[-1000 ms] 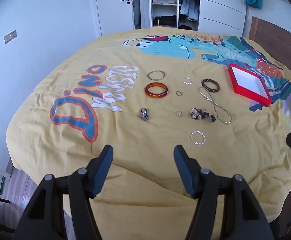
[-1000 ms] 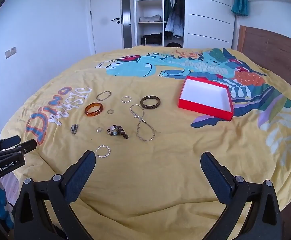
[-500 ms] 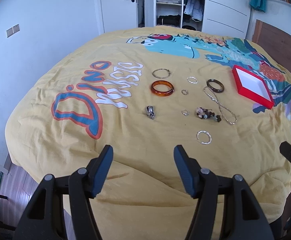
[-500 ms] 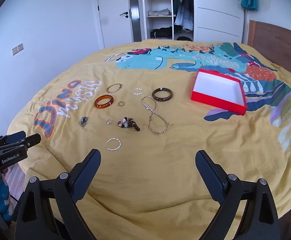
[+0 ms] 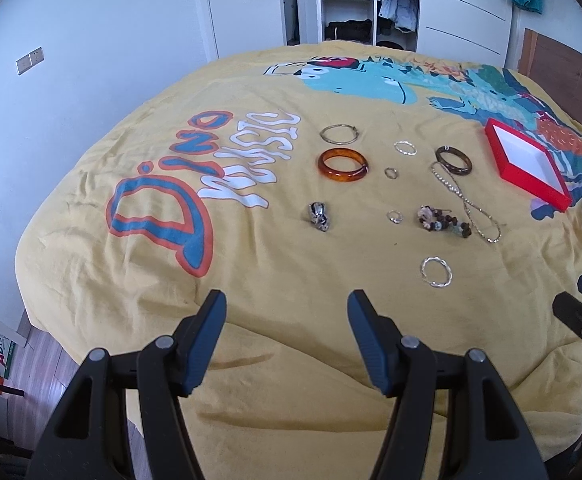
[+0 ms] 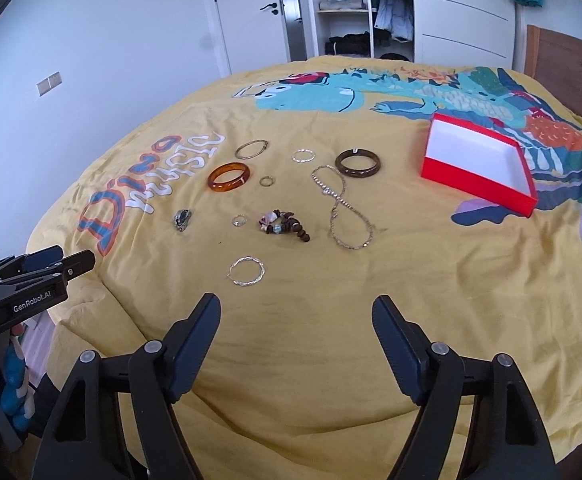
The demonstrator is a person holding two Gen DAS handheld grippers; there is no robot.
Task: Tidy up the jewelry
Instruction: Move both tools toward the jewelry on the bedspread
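The left gripper (image 5: 287, 320) hangs over the near edge of the bed (image 5: 91, 264), its jaws apart with only the yellow bedspread between them. The right gripper (image 6: 297, 324) is beside it, over the same edge, its jaws also apart and empty; they have just been closing in somewhat but remain wide.

Nearest to the right gripper lies a twisted silver bangle (image 6: 246, 271), just beyond its left finger. Farther out is a row of three pieces: a dark silvery trinket (image 6: 182, 219), a small ring (image 6: 239, 220) and a bunched beaded bracelet (image 6: 283, 227). To the right of the beads, a thin chain necklace (image 6: 341, 208) lies in a loose figure-eight, its far end close to a dark brown bangle (image 6: 357, 163).

Beyond that row sit an amber bangle (image 6: 229, 176), a second small ring (image 6: 267, 181), a thin metal hoop (image 6: 252, 149) and a small silver bracelet (image 6: 303, 155). All of these lie flat on the bedspread, apart from one another.

Well to the right of the jewelry stands an open red box (image 6: 471, 190) with a white inside, holding nothing, resting on the printed dinosaur pattern.

Past the bed are a white door (image 6: 251, 12) and an open wardrobe (image 6: 351, 8) with folded clothes and hanging coats.
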